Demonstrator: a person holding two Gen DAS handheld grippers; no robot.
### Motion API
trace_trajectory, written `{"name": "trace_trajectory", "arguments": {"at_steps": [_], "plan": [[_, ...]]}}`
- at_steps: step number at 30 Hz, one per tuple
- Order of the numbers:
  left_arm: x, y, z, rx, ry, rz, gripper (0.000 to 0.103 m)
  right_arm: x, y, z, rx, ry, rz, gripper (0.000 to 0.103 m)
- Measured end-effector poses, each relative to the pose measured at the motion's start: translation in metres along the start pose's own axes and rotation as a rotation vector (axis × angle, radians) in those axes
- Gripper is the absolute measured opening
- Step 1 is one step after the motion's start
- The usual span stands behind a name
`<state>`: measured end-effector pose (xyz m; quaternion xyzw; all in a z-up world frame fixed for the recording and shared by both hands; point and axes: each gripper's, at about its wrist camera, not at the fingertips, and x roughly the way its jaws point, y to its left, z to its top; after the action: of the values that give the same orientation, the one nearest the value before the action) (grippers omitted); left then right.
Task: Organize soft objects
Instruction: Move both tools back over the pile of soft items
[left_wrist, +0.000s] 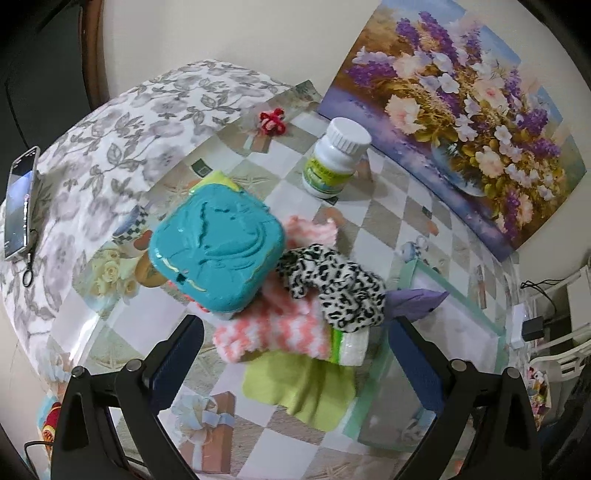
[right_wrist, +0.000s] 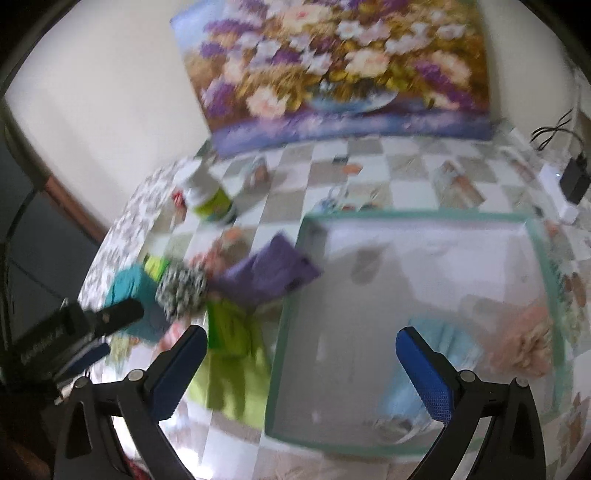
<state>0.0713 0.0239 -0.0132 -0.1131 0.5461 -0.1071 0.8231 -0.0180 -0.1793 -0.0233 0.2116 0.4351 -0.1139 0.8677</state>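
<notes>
table (left_wrist: 391, 221): checkered oilcloth, flower painting (left_wrist: 461, 107) on wall
bin (right_wrist: 417, 218): mesh, blue + pink cloth inside
left hand-held gripper (left_wrist: 295, 354): wide apart, empty
right hand-held gripper (right_wrist: 301, 365): wide apart, empty

The whole right wrist view is smeared by motion: the bottle (right_wrist: 208, 201) label cannot be read, and two soft shapes inside the mesh tray (right_wrist: 546, 266), a pale blue one (right_wrist: 439, 354) and a pink one (right_wrist: 524, 339), are perhaps cloths. In the left wrist view the teal box (left_wrist: 218, 251) hides much of the pink-and-white cloth (left_wrist: 280, 328) and a yellow-green item (left_wrist: 218, 179) behind it. The spotted cloth (left_wrist: 332, 284) covers part of the purple cloth (left_wrist: 417, 301). The phone (left_wrist: 20, 203) screen is too small to make out.
</notes>
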Motion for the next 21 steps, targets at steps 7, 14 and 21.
{"name": "trace_trajectory", "arguments": {"at_steps": [7,14,21], "plan": [[0.011,-0.016,0.003,-0.01,0.05,-0.06,0.094,0.005,-0.015,0.022,0.11,-0.002,0.021,0.103],[0.03,-0.023,0.014,-0.033,0.075,-0.033,0.092,0.022,-0.036,0.039,0.256,0.011,0.058,0.103],[0.05,-0.028,0.018,-0.051,0.107,-0.006,0.081,0.054,-0.039,0.044,0.344,0.06,0.124,0.103]]}}
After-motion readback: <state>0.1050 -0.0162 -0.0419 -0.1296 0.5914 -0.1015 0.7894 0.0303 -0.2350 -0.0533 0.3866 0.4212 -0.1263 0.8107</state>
